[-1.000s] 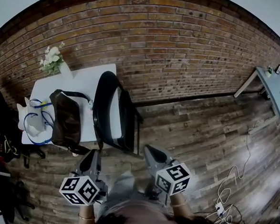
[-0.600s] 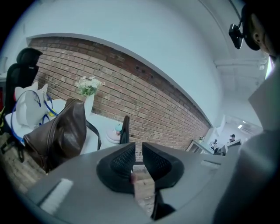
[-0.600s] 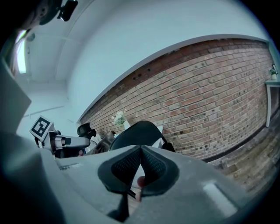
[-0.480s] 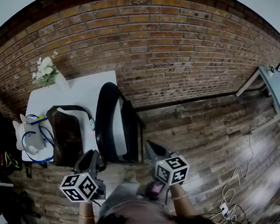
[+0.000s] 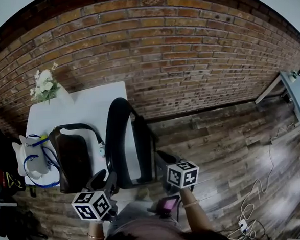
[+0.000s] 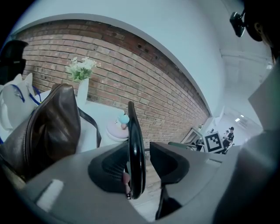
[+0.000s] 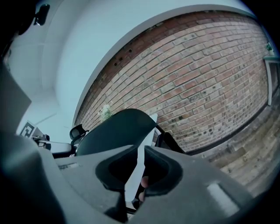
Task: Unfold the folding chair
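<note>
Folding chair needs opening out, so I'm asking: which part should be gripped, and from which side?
Best bet: the thin black backrest rim, approached from the person's side, opposite the brick wall. It stands upright, edge-on, narrow enough for jaws. The left gripper, jaws just opening, straddles it.

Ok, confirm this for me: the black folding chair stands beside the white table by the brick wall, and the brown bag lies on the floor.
One thing is wrong. The brown bag lies on the white table, not on the floor, as the head view shows. The rest holds: the black folding chair stands beside that table by the brick wall.
</note>
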A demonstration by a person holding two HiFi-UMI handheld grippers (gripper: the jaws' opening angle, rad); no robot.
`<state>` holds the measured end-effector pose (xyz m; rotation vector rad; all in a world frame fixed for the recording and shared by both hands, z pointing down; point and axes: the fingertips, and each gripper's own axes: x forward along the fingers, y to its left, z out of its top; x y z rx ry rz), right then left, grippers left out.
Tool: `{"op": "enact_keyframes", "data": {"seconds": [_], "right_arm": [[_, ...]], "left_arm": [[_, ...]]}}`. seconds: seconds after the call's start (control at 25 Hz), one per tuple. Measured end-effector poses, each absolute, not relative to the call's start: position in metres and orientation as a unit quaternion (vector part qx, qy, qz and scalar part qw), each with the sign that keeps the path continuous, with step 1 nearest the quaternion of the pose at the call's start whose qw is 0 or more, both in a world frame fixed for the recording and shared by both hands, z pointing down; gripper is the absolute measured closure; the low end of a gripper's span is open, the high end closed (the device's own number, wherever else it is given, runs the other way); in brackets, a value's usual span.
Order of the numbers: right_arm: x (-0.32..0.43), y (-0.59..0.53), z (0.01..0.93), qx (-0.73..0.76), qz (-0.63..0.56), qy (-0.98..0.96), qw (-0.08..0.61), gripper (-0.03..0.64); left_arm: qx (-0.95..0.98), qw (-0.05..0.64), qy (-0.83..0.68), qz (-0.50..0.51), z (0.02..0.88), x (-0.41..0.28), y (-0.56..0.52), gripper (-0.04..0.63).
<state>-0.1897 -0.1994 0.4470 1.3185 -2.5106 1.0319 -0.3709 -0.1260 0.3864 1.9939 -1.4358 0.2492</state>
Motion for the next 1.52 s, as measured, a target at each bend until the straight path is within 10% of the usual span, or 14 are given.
{"op": "enact_keyframes", "data": {"seconds": [1.52], "right_arm": [[-0.27, -0.281, 0.61, 0.288, 0.621, -0.729, -0.008, 0.446]], "left_arm": [[0.793, 0.369, -0.455, 0.166, 0.426, -0.34, -0.155, 0.467]]}}
